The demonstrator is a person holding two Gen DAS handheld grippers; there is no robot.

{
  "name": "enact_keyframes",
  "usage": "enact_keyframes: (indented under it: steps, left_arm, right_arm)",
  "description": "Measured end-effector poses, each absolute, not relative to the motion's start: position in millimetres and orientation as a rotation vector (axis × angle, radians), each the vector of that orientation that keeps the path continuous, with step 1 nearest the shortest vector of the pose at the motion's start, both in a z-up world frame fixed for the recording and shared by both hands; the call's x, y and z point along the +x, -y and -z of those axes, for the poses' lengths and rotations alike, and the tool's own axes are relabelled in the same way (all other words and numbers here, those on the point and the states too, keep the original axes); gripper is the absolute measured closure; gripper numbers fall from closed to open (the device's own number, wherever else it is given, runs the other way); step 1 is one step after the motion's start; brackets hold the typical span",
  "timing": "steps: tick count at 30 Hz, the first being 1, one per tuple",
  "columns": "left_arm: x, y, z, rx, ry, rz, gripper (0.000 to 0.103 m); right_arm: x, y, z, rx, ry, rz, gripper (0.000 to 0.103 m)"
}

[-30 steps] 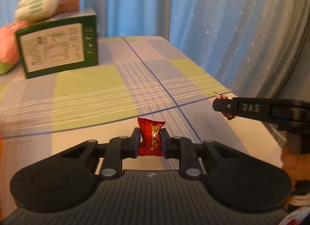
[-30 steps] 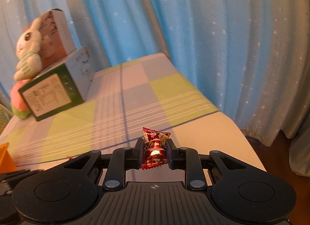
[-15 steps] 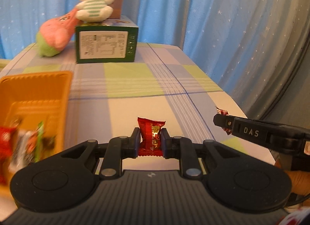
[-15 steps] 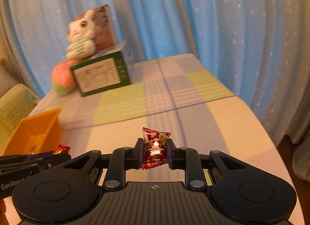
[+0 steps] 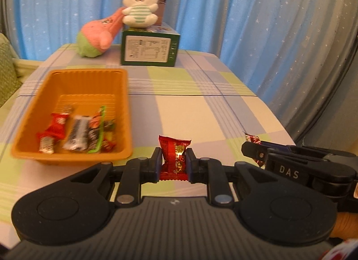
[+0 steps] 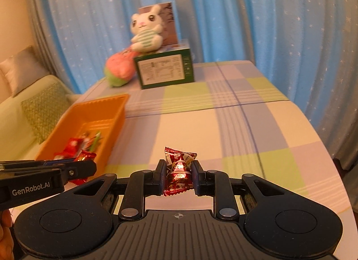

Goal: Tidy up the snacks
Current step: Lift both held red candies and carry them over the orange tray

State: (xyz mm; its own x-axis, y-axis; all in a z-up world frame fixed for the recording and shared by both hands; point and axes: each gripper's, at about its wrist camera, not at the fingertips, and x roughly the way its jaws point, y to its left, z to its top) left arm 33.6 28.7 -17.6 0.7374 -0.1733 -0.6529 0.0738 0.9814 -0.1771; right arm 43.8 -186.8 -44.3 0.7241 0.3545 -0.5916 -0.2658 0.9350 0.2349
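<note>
My left gripper [image 5: 172, 163] is shut on a red snack packet [image 5: 174, 156] and holds it above the table, just right of an orange tray [image 5: 125, 103]. The tray holds several wrapped snacks [image 5: 76, 132]. My right gripper [image 6: 178, 176] is shut on a dark red candy packet [image 6: 179, 170] and hovers to the right of the left one. In the left wrist view the right gripper [image 5: 252, 148] shows at the right with its candy. In the right wrist view the left gripper [image 6: 82, 166] shows at the left beside the tray [image 6: 116, 112].
A green box [image 5: 149, 49] stands at the back of the checked tablecloth [image 5: 201, 108], with a white plush rabbit [image 5: 139, 6] on it and a pink plush [image 5: 98, 35] beside it. Blue curtains hang behind. A sofa [image 6: 26, 103] is at the left.
Both grippers have swung left with their packets still held. The orange tray has come into view and now lies close to the left gripper.
</note>
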Motion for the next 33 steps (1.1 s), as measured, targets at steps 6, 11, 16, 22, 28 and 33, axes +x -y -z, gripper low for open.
enact_keyframes:
  steps: [6, 11, 16, 22, 28, 33]
  left_arm:
    - [7.1, -61.0, 4.0, -0.138, -0.71, 0.062, 0.084]
    - [-6.4, -86.2, -4.3, -0.148, -0.7, 0.01, 0.084]
    - [-14.1, -101.8, -9.8, -0.162, -0.693, -0.019, 0.084]
    - [-19.8, -110.7, -13.8, -0.17, -0.684, -0.034, 0.084]
    - [-22.0, -114.3, -15.4, -0.174, -0.681, -0.038, 0.084]
    - [-23.9, -115.8, -16.0, -0.177, -0.682, -0.043, 0.084]
  right_arm:
    - [22.5, 157.9, 36.0, 0.113, -0.682, -0.408, 0.079]
    - [14.0, 132.3, 28.8, 0.084, -0.673, -0.468, 0.079]
    - [8.2, 110.1, 22.5, 0.052, -0.662, -0.52, 0.079]
    - [2.5, 93.2, 17.0, 0.024, -0.649, -0.558, 0.079]
    - [2.8, 84.7, 16.1, 0.013, -0.65, -0.571, 0.079]
    - [3.4, 81.8, 15.9, 0.008, -0.65, -0.575, 0.079]
